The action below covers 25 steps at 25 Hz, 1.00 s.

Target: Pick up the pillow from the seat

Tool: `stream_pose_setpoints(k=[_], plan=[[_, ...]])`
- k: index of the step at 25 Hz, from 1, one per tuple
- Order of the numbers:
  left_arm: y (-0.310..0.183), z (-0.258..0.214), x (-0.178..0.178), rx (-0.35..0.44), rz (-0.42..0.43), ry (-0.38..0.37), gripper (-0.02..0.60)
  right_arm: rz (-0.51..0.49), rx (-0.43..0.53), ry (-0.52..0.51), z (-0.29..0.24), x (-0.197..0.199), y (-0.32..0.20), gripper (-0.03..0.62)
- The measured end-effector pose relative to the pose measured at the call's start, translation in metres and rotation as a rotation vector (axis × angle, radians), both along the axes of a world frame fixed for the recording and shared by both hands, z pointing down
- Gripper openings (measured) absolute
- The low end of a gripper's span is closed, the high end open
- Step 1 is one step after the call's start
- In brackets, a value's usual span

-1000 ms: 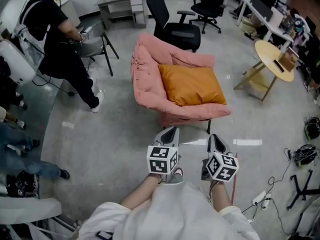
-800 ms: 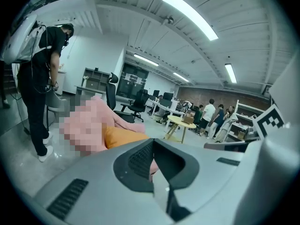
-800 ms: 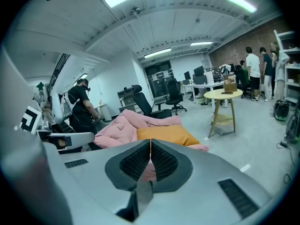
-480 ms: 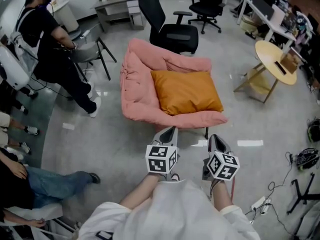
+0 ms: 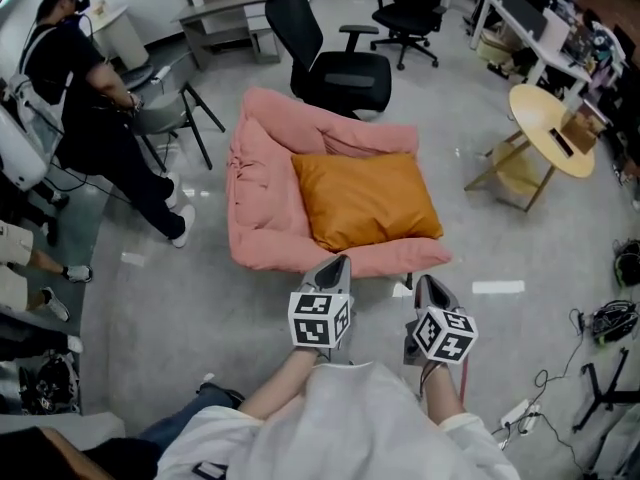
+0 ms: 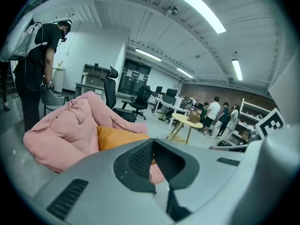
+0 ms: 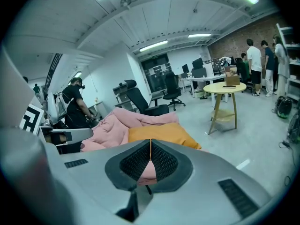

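Office, orange pillow (image 5: 365,200) lengthwise across pink seat (image 5: 258,203), left gripper (image 5: 341,261), right gripper (image 5: 425,281), fingers closed

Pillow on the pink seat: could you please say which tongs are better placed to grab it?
Left, narrowly: the left tongs reach the seat's front edge below the pillow; the right tongs hang further back. Both are shut.

Bright, even light falls from long white ceiling strip lamps (image 6: 194,8), and shadows are soft. On the glossy grey floor (image 5: 200,308), right of the pink padded seat (image 5: 262,208), lies a pale glare streak. The head view is sharp but bowed at its edges. Both gripper views are fisheye with black corners. Close to the lens, the left hand-held gripper (image 6: 152,142) and right hand-held gripper (image 7: 150,142) are blurred.
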<state>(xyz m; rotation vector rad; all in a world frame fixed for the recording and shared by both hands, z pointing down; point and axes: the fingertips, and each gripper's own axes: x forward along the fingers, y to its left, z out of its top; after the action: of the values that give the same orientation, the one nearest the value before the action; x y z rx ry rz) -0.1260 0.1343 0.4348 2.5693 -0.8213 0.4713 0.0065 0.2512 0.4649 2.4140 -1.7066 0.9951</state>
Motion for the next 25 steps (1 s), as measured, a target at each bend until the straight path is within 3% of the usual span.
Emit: stream_pose_setpoints(k=[11, 25], plan=[[-0.098, -0.009, 0.052, 0.0, -0.008, 0.014, 0.008, 0.03, -0.011, 0.016, -0.01, 0.063, -0.081, 0.029], [-0.207, 0.011, 0.083, -0.07, -0.036, -0.004, 0.008, 0.003, -0.076, 0.009, -0.005, 0.098, -0.183, 0.031]])
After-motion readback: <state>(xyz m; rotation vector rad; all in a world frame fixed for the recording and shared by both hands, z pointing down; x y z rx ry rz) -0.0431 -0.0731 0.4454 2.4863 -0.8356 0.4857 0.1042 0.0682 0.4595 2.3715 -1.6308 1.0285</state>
